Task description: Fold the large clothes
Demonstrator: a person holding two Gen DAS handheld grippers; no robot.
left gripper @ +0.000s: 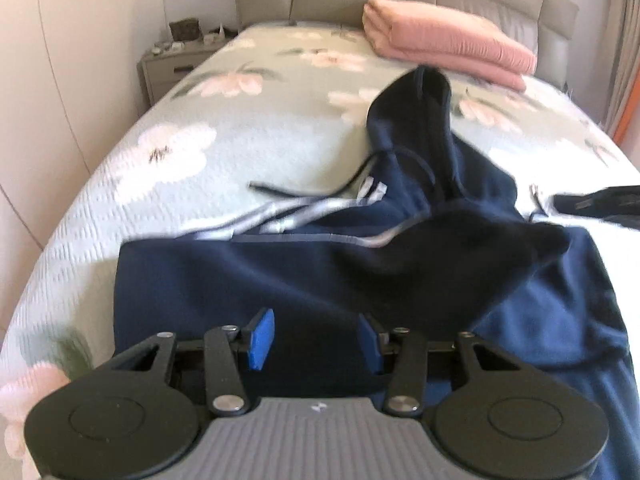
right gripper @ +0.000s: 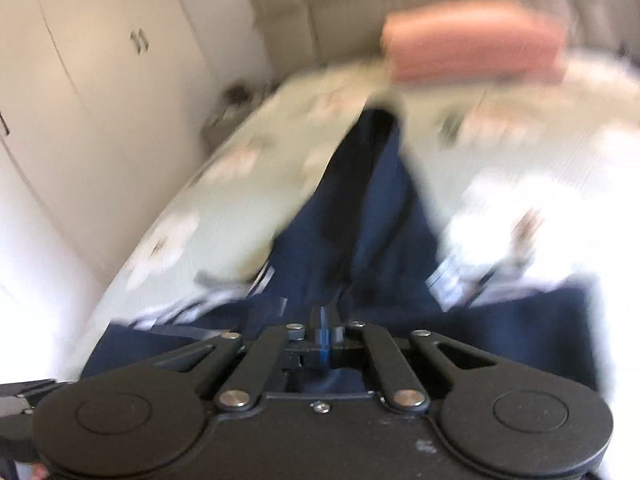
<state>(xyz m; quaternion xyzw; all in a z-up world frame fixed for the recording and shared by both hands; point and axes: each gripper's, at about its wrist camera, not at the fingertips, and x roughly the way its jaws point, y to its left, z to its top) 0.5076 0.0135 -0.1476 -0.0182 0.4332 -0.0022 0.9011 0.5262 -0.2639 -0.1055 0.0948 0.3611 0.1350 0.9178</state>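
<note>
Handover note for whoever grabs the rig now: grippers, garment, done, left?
Left gripper: jaws open over the navy hoodie, nothing held.
Right gripper: jaws shut, pads together; that view is too blurred to tell whether cloth is pinched.
Hoodie lies rumpled on the bed, hood toward the headboard, drawstrings loose.
Pink stack already folded at the head of the bed.
Left: flatten and fold the hoodie.
</note>
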